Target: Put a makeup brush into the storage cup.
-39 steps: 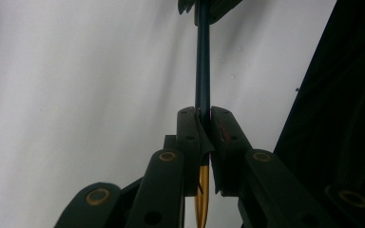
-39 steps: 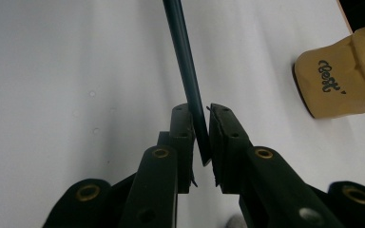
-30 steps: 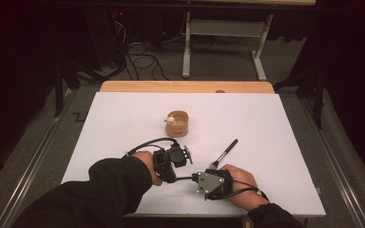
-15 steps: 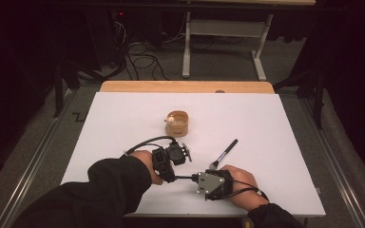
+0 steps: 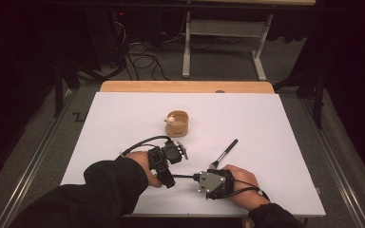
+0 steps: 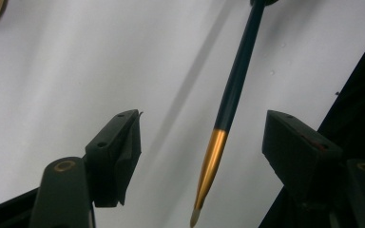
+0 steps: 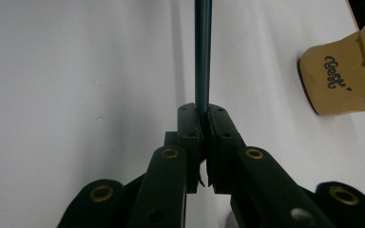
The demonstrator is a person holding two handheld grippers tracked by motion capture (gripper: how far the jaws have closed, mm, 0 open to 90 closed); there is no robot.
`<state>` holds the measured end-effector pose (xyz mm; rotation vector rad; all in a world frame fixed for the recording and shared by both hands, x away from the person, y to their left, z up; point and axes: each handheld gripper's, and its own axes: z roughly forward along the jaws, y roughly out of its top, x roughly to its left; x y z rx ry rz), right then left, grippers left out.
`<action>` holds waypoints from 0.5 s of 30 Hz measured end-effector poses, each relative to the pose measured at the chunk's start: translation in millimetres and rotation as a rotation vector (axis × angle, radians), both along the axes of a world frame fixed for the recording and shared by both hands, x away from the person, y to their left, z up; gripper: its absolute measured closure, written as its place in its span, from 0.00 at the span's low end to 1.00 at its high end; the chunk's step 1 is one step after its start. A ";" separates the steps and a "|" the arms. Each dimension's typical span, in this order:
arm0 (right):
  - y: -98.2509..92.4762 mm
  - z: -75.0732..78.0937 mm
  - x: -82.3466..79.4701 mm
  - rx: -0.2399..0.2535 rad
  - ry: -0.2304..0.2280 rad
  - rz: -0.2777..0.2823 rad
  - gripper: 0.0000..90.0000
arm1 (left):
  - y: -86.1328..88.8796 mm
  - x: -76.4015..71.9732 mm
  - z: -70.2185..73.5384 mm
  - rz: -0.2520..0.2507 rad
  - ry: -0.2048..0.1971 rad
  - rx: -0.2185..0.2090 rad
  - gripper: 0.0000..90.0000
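Observation:
A thin dark teal brush point(image 6: 233, 90) with a gold ferrule and pale tip lies level between my two grippers, low over the white table point(image 5: 266, 123). My right gripper point(image 7: 204, 111) is shut on its handle, and shows under a grey plate point(image 5: 197, 178). My left gripper point(image 6: 199, 126) has just been opening. Its jaws stand apart on either side of the ferrule end without touching it. It sits close to the left of the right gripper point(image 5: 168, 176). A tan wooden cup point(image 5: 178, 123) stands beyond the hands, also at the right edge point(image 7: 340, 76).
A larger makeup brush point(image 5: 224, 153) with a black handle lies on the table just beyond the right hand, its bristles toward the hand. A wooden strip point(image 5: 185, 86) runs along the table's far edge. Table legs and cables are on the floor behind.
Both hands have kept their places. The high view shows no other clear difference.

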<state>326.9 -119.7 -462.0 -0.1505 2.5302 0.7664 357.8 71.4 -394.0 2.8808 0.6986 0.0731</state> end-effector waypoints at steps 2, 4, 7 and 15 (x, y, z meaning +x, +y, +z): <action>-1.3 -1.1 -0.5 -0.005 0.002 -0.009 0.97 | 3.3 0.1 -0.5 0.009 0.004 0.000 0.31; -2.0 -1.1 -0.2 -0.011 0.001 -0.009 0.97 | 6.8 -0.1 -0.5 0.016 0.005 0.003 0.30; -3.3 -1.6 1.3 -0.016 -0.006 -0.003 0.97 | 12.9 -0.4 -0.9 0.026 0.003 0.006 0.29; -7.1 -2.3 0.9 -0.015 0.002 -0.035 0.97 | 31.8 -0.3 -2.9 0.069 -0.001 -0.005 0.26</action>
